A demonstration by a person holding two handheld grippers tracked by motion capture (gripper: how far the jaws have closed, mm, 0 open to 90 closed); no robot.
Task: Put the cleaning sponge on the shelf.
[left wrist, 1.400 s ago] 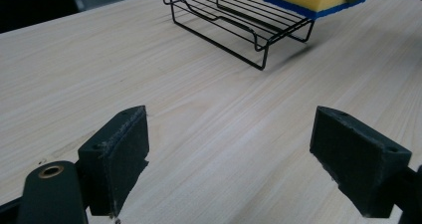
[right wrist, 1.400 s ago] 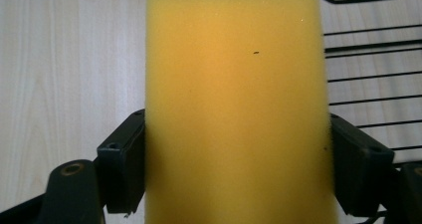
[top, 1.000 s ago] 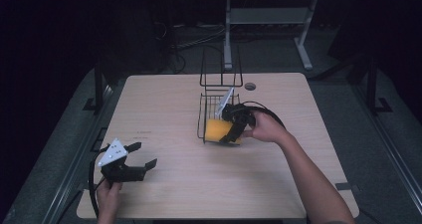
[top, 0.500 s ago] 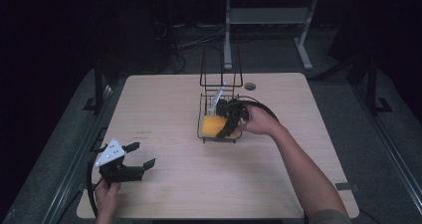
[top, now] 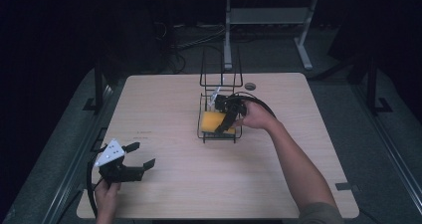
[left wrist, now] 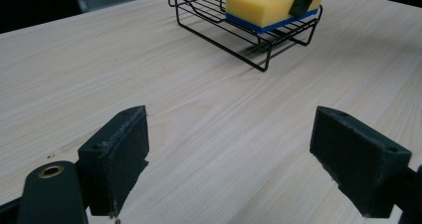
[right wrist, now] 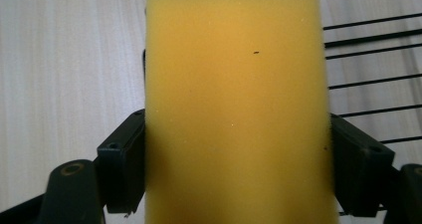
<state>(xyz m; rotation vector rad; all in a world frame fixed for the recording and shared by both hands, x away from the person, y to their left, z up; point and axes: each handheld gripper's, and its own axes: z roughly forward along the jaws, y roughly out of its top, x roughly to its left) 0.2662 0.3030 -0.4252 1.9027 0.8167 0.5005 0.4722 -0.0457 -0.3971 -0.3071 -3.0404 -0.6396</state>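
- High view: light wooden table (top: 164, 109) at centre, dark floor all around, grey metal stand (top: 263, 20) beyond the far edge.
- Black wire rack (top: 219, 130) standing near the table's middle, tall looped back (top: 220, 67) on the far side, low tray on the near side.
- Yellow sponge (top: 211, 121) lying in the tray, blue layer (left wrist: 278, 23) on its underside visible in the left gripper view.
- Right gripper (top: 226, 122) reaching into the rack from the right, held by the right hand (top: 256, 117), forearm stretching back to the lower right edge.
- Right gripper view: black jaws pressed against both sides of the sponge (right wrist: 236, 109), clamped on it; rack wires (right wrist: 368, 40) and pale tabletop (right wrist: 64, 59) behind.
- Left gripper (top: 140, 157) resting near the table's front left corner, well apart from the rack, grey three-cornered plate (top: 110, 153) on top, left hand (top: 107, 194) gripping it from below.
- Left gripper view: jaws spread wide with bare wood grain between them, nothing held.
- Small dark round mark (top: 250, 86) on the tabletop just beyond the rack, possibly a hole or cap, too small to tell.
- Black cable (top: 259, 102) looping over the right hand.
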